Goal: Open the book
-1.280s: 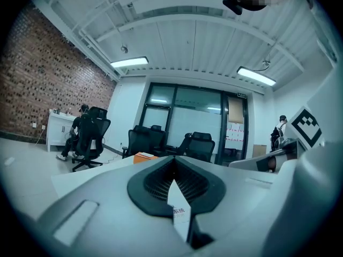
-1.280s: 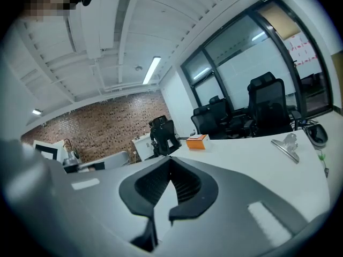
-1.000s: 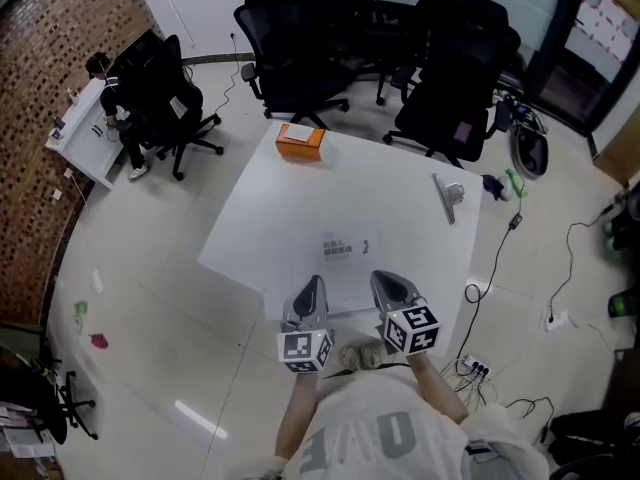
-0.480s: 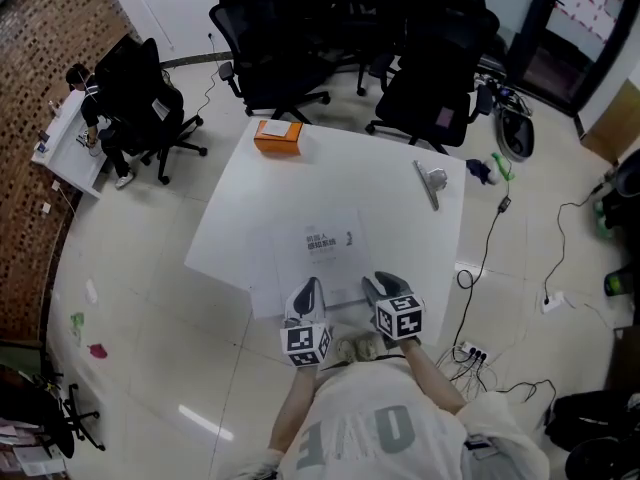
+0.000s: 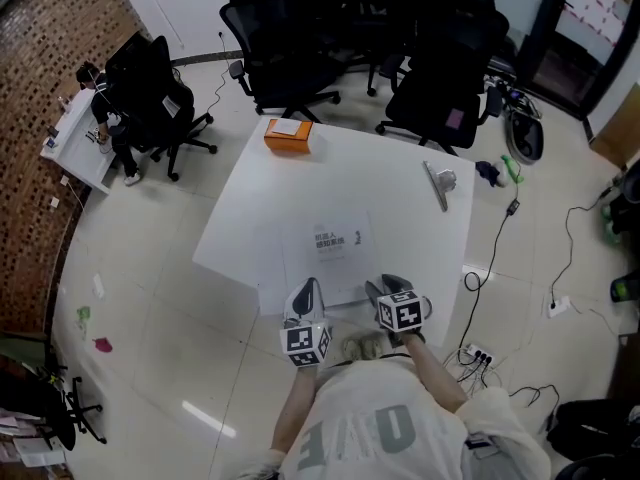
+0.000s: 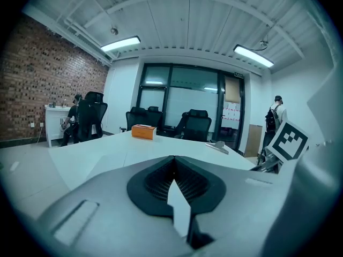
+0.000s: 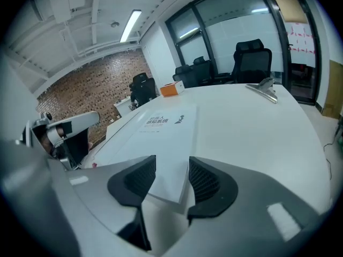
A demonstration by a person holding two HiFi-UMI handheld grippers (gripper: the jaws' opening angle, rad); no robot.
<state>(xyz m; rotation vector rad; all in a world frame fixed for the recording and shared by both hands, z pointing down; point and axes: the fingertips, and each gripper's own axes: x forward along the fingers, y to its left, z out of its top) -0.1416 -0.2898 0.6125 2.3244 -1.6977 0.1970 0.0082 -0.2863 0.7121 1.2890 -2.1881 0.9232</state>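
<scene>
A closed white book (image 5: 335, 256) with dark print on its cover lies on the white table (image 5: 410, 223), near its front edge. My left gripper (image 5: 309, 288) hovers at the book's near left side, its jaws shut with nothing between them; in the left gripper view (image 6: 172, 162) the pads meet. My right gripper (image 5: 386, 286) stands at the book's near right corner. Its jaws have just been opening, and in the right gripper view (image 7: 171, 173) they are apart, with that corner of the book (image 7: 163, 127) between them, untouched by the pads.
An orange box (image 5: 287, 133) sits at the table's far left corner and a metal clip (image 5: 440, 183) at the far right. Black office chairs (image 5: 290, 38) crowd behind the table. A person sits at a small desk (image 5: 75, 138) on the left. Cables (image 5: 500, 258) lie on the floor.
Both grippers have sunk towards the table at the book's near edge. The right gripper has tipped further downward.
</scene>
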